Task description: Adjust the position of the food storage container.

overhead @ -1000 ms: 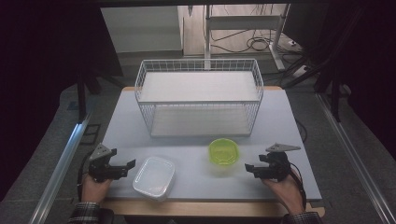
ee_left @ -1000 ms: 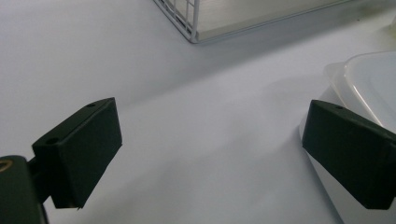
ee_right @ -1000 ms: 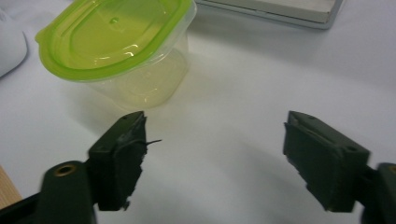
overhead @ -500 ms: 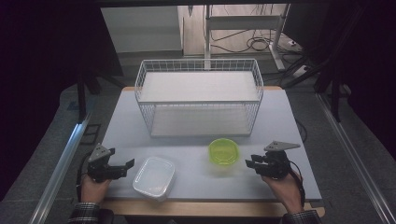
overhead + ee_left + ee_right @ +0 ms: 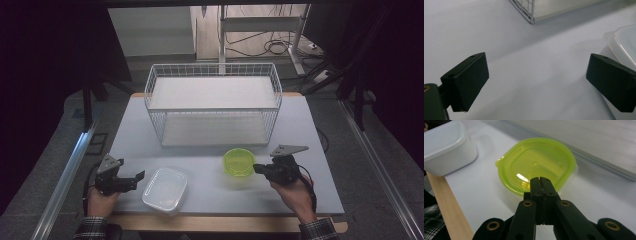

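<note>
The right gripper point(image 5: 258, 169) has just been closing; its jaws now pinch the rim of the green bowl point(image 5: 239, 161), which appears empty, on the table point(image 5: 210, 192). The left gripper point(image 5: 136, 178) rests low, wide open and holding nothing, just beside the clear tub point(image 5: 165, 189).

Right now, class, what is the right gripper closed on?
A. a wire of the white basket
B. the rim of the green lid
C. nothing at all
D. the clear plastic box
B: in the right gripper view the right gripper has its jaws pressed together over the near rim of the green lid, which looks lifted off the table.
</note>
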Demonstrator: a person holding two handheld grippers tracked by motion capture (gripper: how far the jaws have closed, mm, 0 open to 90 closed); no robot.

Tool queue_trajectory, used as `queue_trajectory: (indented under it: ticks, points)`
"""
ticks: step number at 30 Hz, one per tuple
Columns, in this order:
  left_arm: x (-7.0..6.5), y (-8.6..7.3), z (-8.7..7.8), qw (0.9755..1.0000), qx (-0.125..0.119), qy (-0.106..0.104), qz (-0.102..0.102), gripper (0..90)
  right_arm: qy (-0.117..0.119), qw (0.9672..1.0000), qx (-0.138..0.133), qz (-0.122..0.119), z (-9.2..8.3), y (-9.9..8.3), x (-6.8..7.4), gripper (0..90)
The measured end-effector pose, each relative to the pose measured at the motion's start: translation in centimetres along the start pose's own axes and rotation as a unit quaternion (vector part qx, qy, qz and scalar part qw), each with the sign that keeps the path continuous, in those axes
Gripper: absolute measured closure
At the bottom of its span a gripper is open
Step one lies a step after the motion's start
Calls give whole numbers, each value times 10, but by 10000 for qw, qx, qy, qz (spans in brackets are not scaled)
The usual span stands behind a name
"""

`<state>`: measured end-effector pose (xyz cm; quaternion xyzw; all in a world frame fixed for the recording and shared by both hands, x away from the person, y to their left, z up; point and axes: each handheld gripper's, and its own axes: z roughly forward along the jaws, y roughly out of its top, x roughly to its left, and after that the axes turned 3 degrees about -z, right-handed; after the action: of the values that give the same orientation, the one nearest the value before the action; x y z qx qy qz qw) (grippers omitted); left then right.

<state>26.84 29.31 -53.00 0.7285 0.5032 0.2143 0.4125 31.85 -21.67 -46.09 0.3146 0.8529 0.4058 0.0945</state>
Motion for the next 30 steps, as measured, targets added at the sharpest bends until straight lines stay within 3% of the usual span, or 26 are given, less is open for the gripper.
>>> queue_trajectory:
  ticks: [11, 21, 30]
  points:
    - [-2, 0, 2, 9999, 63, 44, 91, 38, 267, 9995, -68, -156, 28, 25, 9, 894]
    - [-1, 0, 1, 9999, 57, 58, 82, 37, 465, 9977, 86, -495, 64, 46, 27, 896]
    - [-3, -1, 2, 9998, 104, 56, 135, 37, 510, 9960, 283, -675, 90, 52, 37, 895]
